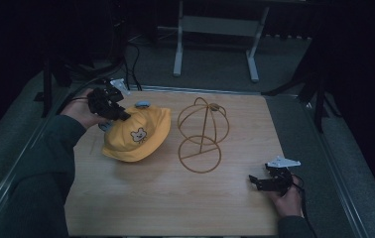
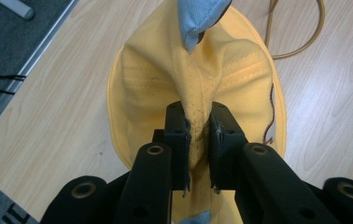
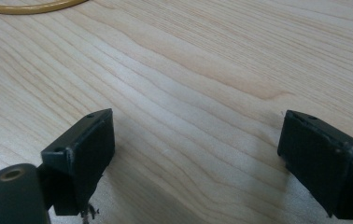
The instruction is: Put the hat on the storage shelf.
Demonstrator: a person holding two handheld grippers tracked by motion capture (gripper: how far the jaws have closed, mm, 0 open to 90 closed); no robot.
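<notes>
- Left gripper [image 2: 198, 140]: jaws pinched a fold of the yellow hat [image 1: 136, 135].
- Right gripper [image 3: 195, 158]: jaws spread wide, low over the table [image 1: 175, 198].
- Wire stand [image 1: 201, 134]: beside the hat.

Dark green sleeve [image 1: 36, 163] on left arm; left gripper [image 1: 110, 105] black, brass-ringed screw holes; right gripper [image 1: 270, 181] black, grey three-cornered plate, trailing black cable

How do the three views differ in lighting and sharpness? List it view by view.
High view: dim, surroundings nearly black, the round yellow cloth hat and gold wire hat stand soft. Left gripper view: bright, even, hat stitching crisp, the left gripper slightly blurred low down. Right gripper view: bright, light wooden table grain sharp.
</notes>
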